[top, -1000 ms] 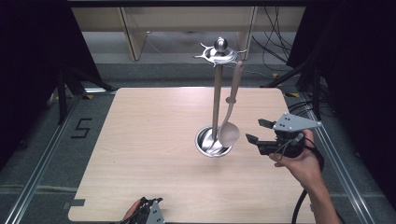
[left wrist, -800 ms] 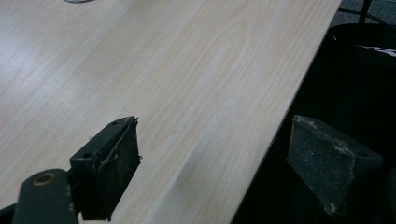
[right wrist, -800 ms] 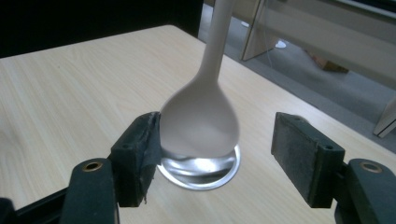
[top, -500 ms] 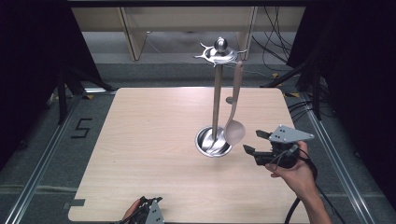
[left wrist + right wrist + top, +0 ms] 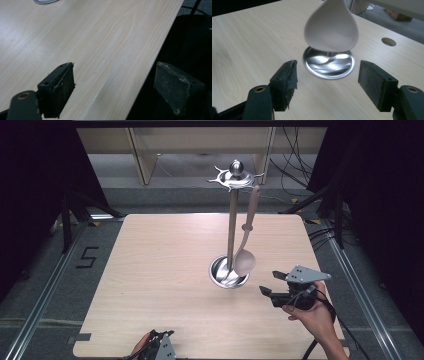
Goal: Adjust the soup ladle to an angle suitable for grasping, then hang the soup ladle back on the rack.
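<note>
On the stand: the pale spoon [image 5: 245,257] hangs by its handle from a hook on the metal utensil stand [image 5: 232,227], its bowl just above the stand's round steel base [image 5: 328,63].
Right gripper [image 5: 273,284]: level, near the table on the spoon's right, jaws apart with nothing between them; they point at the spoon's bowl.
Change: compared with a second ago, this gripper sits lower and nearer the person, and its jaws have just been opening a little.
Meaning: the spoon looks already hung and let go; the hand seems to be backing off.
Left gripper [image 5: 113,96]: at the table's near edge, jaws wide apart, empty.
Surface: light wooden table [image 5: 160,270], bare but for the stand.
Room: dark curtains at both sides, shelving and cables behind.
</note>
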Action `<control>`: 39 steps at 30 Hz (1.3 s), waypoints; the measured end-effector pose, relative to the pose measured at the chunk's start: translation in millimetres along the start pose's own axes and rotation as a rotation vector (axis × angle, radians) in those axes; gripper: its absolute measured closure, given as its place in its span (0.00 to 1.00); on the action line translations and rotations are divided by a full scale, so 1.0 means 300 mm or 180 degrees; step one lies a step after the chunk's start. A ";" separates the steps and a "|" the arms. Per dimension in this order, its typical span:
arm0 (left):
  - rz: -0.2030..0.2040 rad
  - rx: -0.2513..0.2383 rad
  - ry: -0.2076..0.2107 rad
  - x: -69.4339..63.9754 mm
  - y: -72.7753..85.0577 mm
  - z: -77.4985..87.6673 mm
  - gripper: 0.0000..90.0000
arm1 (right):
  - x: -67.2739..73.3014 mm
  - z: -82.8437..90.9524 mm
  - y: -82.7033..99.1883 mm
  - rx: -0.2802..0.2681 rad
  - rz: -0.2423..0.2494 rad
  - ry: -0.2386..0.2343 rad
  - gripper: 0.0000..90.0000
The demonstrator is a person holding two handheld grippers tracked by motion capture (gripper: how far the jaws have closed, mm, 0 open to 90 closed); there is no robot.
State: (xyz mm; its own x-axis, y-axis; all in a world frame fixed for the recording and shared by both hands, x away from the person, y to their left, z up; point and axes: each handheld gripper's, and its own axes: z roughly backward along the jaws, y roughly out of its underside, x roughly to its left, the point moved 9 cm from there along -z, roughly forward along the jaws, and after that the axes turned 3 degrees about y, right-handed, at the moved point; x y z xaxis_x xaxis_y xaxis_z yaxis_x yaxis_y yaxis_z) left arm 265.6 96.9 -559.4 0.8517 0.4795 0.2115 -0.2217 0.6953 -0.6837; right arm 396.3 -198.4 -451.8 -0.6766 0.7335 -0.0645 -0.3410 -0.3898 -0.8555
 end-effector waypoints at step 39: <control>0.0014 -0.0067 0.0067 -0.025 -0.002 0.003 0.18 | 0.044 0.037 0.191 0.0163 -0.0104 -0.0044 0.32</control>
State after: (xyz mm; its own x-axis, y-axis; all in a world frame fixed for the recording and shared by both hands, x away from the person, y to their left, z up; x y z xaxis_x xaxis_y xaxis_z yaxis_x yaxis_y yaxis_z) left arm 258.9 93.3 -559.8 0.8606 0.4710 0.1939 -0.2155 0.6816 -0.6992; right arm 360.4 -217.2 -496.0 -0.6733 0.7388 -0.0295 -0.3958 -0.3938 -0.8296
